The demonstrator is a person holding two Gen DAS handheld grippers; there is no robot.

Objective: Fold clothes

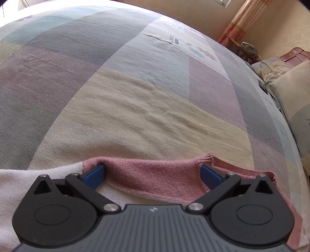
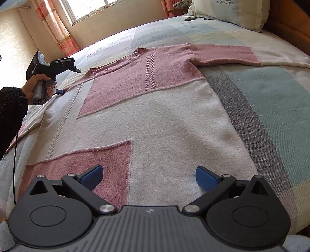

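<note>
A pink and cream knitted sweater [image 2: 155,108] lies flat on the bed, neck toward the far side and one sleeve [image 2: 224,54] stretched out to the right. My right gripper [image 2: 149,177] is open just above the hem, its blue fingers [image 2: 93,176] wide apart over the fabric. A hand holds my left gripper [image 2: 59,91] at the sweater's left shoulder. In the left wrist view the left gripper [image 1: 153,174] is open, and a raised pink edge of the sweater [image 1: 155,178] lies between its fingers without being pinched.
A patchwork bedspread [image 2: 261,100] covers the bed. Pillows [image 2: 232,11] and a wooden headboard [image 2: 290,29] are at the far right. A window and orange curtain [image 2: 54,25] stand beyond the bed. A black sleeve [image 2: 11,108] and a cable [image 2: 14,164] are at the left edge.
</note>
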